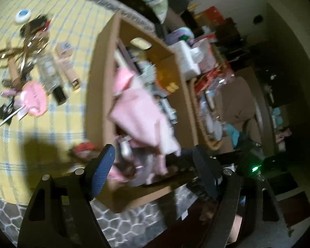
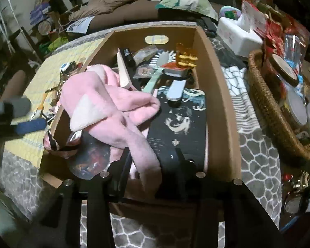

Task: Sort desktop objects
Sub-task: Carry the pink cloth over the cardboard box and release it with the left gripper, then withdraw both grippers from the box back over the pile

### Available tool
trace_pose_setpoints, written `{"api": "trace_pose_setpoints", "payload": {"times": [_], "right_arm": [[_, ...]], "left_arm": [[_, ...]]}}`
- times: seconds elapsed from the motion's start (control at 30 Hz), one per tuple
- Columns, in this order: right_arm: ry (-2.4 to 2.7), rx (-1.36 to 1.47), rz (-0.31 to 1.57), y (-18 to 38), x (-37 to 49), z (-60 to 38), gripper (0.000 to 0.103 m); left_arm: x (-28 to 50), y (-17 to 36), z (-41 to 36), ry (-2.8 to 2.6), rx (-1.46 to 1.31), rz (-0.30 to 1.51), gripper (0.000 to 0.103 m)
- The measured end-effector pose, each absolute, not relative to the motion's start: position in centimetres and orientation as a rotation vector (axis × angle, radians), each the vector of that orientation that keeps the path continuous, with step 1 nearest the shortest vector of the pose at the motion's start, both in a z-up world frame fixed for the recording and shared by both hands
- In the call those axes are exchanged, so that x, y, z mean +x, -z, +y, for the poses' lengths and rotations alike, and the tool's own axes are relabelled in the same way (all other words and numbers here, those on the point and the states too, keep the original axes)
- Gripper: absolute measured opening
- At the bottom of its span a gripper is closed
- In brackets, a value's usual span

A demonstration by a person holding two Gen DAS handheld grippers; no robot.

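Observation:
A cardboard box (image 2: 219,95) holds a black printed book (image 2: 179,136), a brush (image 2: 155,78), an orange clip (image 2: 185,56) and other small items. A pink plush cloth (image 2: 105,105) drapes over the box's left side. My right gripper (image 2: 153,159) is closed on the cloth's lower end, over the box's near edge. In the left wrist view the box (image 1: 101,78) and the pink cloth (image 1: 140,111) are blurred. My left gripper (image 1: 155,161) is open and empty, near the box's near end. It shows at the far left of the right wrist view (image 2: 20,122).
On the yellow checked cloth (image 1: 76,29) lie a pink round fan (image 1: 34,99), a clear bottle (image 1: 48,72), a beige box (image 1: 67,62), a white-blue disc (image 1: 22,15) and tangled trinkets. A wicker basket (image 2: 266,105) and a white tissue box (image 2: 237,35) stand to the right.

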State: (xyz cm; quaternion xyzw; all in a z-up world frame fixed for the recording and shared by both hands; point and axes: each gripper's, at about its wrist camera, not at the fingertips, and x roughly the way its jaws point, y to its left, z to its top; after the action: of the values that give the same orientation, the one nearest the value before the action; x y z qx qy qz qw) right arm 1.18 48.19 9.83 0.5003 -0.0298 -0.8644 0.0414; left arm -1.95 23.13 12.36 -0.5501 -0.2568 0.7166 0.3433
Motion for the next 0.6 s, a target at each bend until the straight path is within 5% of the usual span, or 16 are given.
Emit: {"api": "trace_pose_setpoints", "payload": {"times": [0.23,0.3,0.6], "right_arm": [[2.660,1.455,-0.166,-11.7,2.9,48.8,0.052],[2.673,1.419,-0.161,-12.4,3.4,48.7,0.060],[2.641,1.420,-0.148,-11.3,3.3,48.3,0.060]], "left_arm": [[-0.8,-14.5,23.7,-1.962,-1.409,-0.545,0.075],[-0.4,-13.4,21.7,-1.986,-1.433,-0.611,0.075],[-0.5,-5.8,19.0,-1.837,-1.585,-0.925,0.076]]}}
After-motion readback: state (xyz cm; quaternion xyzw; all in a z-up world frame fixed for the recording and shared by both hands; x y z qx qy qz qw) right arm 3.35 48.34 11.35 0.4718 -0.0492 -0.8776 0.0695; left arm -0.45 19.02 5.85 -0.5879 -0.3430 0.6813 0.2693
